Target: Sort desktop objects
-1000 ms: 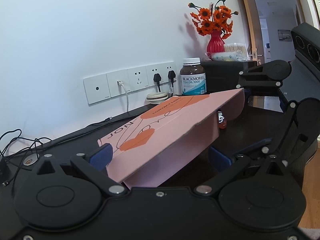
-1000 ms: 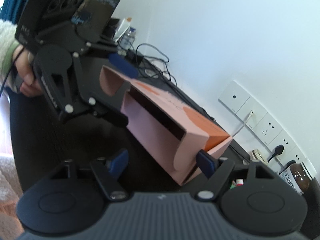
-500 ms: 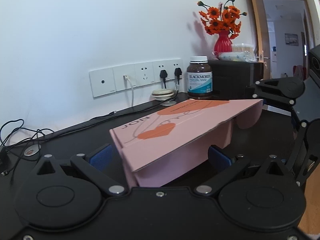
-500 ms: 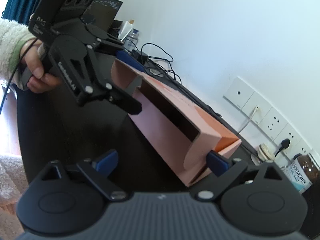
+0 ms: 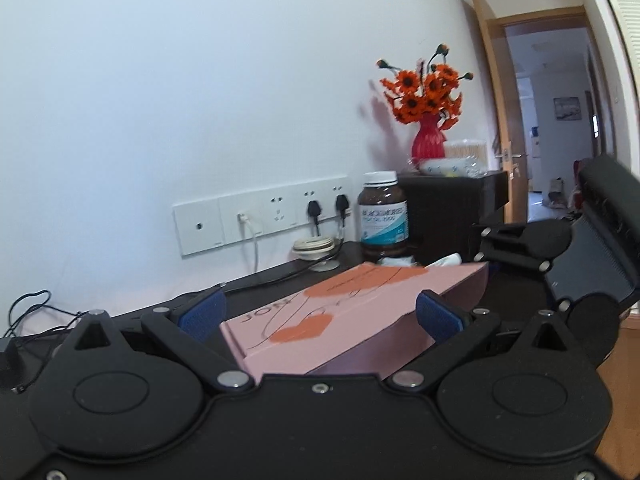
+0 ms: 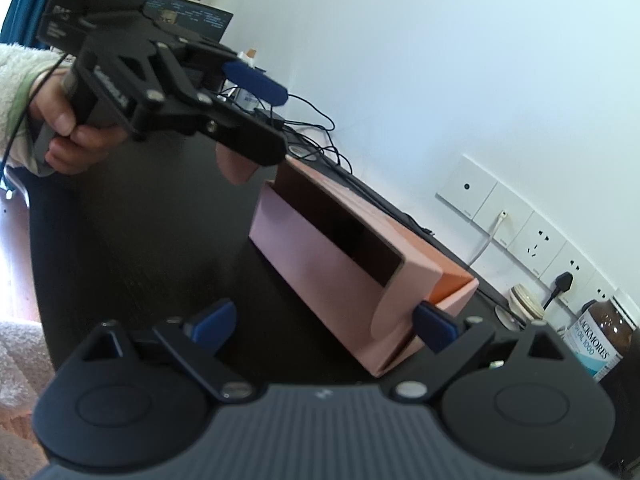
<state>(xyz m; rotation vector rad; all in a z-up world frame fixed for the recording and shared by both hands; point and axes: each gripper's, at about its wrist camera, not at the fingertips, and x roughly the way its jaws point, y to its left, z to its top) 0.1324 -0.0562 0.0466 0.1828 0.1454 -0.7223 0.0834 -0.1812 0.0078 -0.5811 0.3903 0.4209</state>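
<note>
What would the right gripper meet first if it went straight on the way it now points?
Probably the pink box: the right gripper stands open with the box's near end just ahead, toward its right finger. Depth is unclear, so it might graze the dark desk first.

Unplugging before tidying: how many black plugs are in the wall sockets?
2. One black plug is near the socket strip's right end; the second black plug is beside it, nearest the brown bottle. None seems hidden.

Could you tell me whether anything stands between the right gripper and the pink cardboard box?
Nothing visible does. The pink cardboard box lies on the dark desk directly ahead of the open right gripper.
</note>
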